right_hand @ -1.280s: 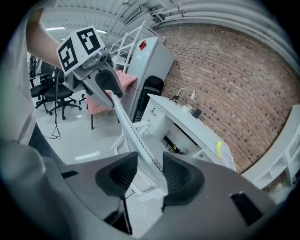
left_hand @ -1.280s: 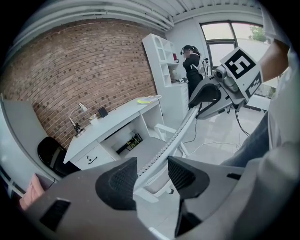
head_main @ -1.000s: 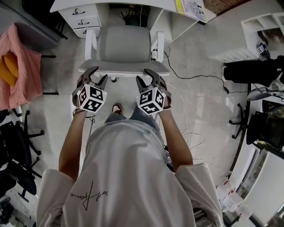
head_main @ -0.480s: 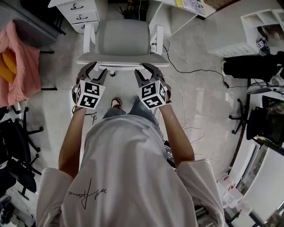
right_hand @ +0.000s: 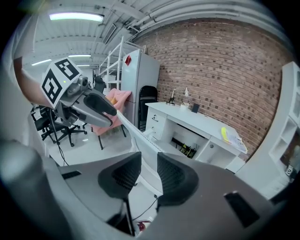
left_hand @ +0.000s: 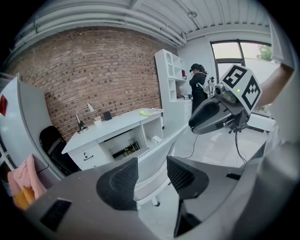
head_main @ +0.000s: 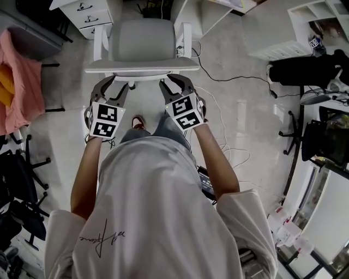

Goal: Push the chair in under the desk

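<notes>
The person is standing just behind the chair [head_main: 144,41], holding 2 claws at its back rail [head_main: 142,65]. The left claw [head_main: 115,83] is gaping wide and the right claw [head_main: 173,82] is standing narrower. Both have just been closing, each with the rail's edge showing in its gap, and as far as I can judge neither is clamping it yet. To push well, they should be bearing on the rail evenly, left and right of its middle. They should be driving level and straight, so the chair is not swinging toward the drawers [head_main: 90,16] on the far left. The chair is sitting on the floor, facing the opening of the worktop [left_hand: 117,124], seemingly mostly out. I am counting 2 claws, 1 chair with 2 armrests [head_main: 98,46], and 1 worktop.
</notes>
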A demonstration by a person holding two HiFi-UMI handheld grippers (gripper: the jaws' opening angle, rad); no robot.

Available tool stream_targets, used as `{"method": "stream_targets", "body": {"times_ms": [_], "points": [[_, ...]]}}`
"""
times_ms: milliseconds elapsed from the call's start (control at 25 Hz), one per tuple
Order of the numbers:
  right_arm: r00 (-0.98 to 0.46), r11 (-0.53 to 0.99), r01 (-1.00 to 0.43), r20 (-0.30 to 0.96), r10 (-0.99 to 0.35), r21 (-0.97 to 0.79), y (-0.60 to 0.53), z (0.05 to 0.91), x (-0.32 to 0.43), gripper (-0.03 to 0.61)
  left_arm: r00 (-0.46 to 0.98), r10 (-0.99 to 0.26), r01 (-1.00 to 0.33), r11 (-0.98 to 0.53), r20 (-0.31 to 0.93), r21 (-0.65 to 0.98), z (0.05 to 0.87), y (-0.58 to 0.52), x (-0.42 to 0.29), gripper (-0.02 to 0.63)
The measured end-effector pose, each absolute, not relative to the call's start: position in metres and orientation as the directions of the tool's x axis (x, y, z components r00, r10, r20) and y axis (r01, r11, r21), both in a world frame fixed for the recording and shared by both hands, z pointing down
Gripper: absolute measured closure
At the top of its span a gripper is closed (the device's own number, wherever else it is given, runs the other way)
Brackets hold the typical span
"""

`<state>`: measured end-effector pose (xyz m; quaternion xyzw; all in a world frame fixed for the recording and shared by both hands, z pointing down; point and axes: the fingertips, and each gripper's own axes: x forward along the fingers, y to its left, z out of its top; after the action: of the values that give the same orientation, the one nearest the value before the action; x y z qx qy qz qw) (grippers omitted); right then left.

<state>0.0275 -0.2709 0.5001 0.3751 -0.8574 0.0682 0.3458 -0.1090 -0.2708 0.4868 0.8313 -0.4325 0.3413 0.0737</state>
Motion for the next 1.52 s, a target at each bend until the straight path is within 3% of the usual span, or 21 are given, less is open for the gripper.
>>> {"method": "stream_targets", "body": {"times_ms": [680,1080,1280,1520], "points": [[-0.536,0.71,-0.699,0.591,-0.603,0.091,-0.232,0.468,0.034,0.474,0.455,-0.682,-0.809,-0.586,0.573,-0.055,0.463,-0.235,-0.095,0.43],[-0.606,0.707,-0.706,0.488,-0.628,0.034,-0.216,0.419,0.015,0.526,0.501,-0.739,-0.832,-0.554,0.451,0.017,0.408,-0.22,-0.106,0.456],[-0.637,0.701,-0.713,0.435,-0.637,-0.019,-0.206,0.396,0.01,0.543,0.513,-0.77,-0.843,-0.535,0.379,0.055,0.38,-0.211,-0.106,0.512],[-0.672,0.651,-0.737,0.297,-0.678,-0.182,-0.2,0.35,0.01,0.548,0.525,-0.792,-0.824,-0.564,0.311,-0.044,0.357,-0.2,-0.099,0.52]]}}
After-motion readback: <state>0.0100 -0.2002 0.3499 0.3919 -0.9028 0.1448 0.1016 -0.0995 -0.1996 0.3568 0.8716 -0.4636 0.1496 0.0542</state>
